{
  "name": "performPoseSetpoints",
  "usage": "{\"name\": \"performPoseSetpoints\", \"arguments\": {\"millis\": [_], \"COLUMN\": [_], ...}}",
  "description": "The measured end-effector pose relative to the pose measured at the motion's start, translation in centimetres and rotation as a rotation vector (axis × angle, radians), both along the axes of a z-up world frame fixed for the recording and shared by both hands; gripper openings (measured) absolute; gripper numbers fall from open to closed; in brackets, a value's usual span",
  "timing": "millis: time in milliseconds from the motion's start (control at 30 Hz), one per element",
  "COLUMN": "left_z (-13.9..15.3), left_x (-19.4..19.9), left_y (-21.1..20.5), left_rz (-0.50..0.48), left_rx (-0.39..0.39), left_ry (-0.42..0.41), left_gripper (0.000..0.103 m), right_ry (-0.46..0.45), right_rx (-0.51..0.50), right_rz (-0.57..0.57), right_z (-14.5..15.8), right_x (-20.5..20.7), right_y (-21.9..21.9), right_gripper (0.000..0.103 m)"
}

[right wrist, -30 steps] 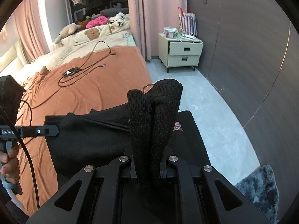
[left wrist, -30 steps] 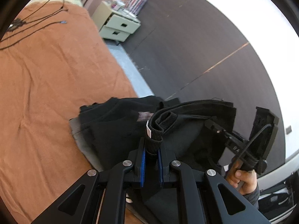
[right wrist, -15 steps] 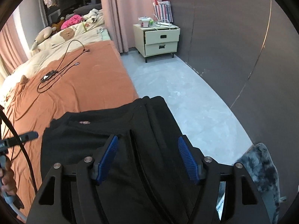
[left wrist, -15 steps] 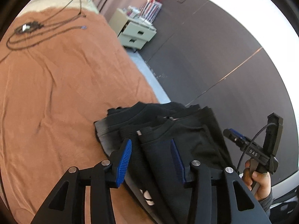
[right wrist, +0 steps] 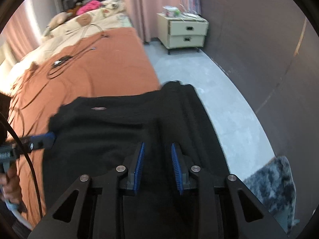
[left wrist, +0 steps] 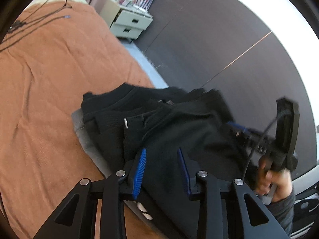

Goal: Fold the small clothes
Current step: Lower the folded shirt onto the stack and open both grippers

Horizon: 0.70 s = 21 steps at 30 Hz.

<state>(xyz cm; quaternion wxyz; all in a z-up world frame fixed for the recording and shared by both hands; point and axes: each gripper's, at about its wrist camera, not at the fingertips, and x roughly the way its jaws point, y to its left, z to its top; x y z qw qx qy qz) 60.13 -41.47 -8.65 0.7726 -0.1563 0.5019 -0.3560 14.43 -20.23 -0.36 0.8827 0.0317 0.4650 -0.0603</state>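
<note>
Black garment (right wrist: pixel 111 131) lies folded on the orange bed (left wrist: pixel 49 75), at the edge by the floor. Soft, limp, light knit; layers will slide. Left gripper (left wrist: pixel 161 166) and right gripper (right wrist: pixel 157 163): fingers closing, still spread, pinching nothing. Best hold: thick folded edge.

Both tongs, left (left wrist: pixel 161 166) and right (right wrist: pixel 157 164), released the black garment (right wrist: pixel 111 131), now lying flat, then half-closed.

We see a black garment (right wrist: pixel 111 135) lying on a rust-orange bedspread (right wrist: pixel 111 63), blue pads (right wrist: pixel 139 163) on our black grippers, a cream nightstand (right wrist: pixel 185 33) far right by pink curtains (right wrist: pixel 143 6), a mottled grey rug (right wrist: pixel 275 183) near right, and pale grey floor (right wrist: pixel 199 71).
</note>
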Motion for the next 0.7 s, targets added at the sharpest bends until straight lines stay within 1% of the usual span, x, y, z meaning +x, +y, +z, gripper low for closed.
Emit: {"name": "performPoseSetpoints", "arguments": {"millis": [67, 133, 167, 233, 300, 367, 433, 500, 600, 700], "left_z": [-0.7, -1.5, -1.7, -2.1, -2.1, -2.0, -1.7, -1.3, -0.6, 0.1], "left_x": [0.2, 0.5, 0.5, 0.6, 0.5, 0.5, 0.6, 0.8, 0.9, 0.0], "left_y": [-0.3, -0.3, -0.3, -0.1, -0.1, -0.1, 0.0, 0.0, 0.5, 0.8], "left_rz": [-0.01, -0.007, -0.003, 0.001, 0.001, 0.0, -0.001, 0.002, 0.016, 0.02], "left_rx": [0.02, 0.008, 0.004, 0.003, -0.006, -0.009, -0.006, -0.008, -0.009, -0.003], "left_ry": [-0.001, 0.012, 0.016, 0.018, 0.021, 0.025, 0.028, 0.029, 0.012, -0.007], "left_gripper": [0.032, 0.031, 0.027, 0.025, 0.025, 0.025, 0.025, 0.025, 0.026, 0.031], "right_ry": [0.025, 0.043, 0.047, 0.04, 0.031, 0.024, 0.023, 0.022, 0.002, -0.026], "right_rx": [0.014, 0.045, 0.057, 0.103, 0.115, 0.119, 0.166, 0.192, 0.19, 0.171], "right_rz": [-0.038, -0.066, -0.079, -0.112, -0.152, -0.168, -0.17, -0.179, -0.174, -0.162], "right_z": [-0.5, -0.7, -0.8, -0.5, -0.4, -0.6, -1.1, -1.6, -1.1, 0.0], "right_x": [1.4, 2.3, 2.8, 3.5, 4.6, 5.6, 6.2, 6.9, 6.0, 2.9], "right_y": [-1.7, -2.8, -3.3, -4.6, -5.2, -5.5, -5.8, -6.3, -6.1, -5.2], "right_gripper": [0.025, 0.025, 0.025, 0.025, 0.025, 0.025, 0.025, 0.025, 0.025, 0.025]}}
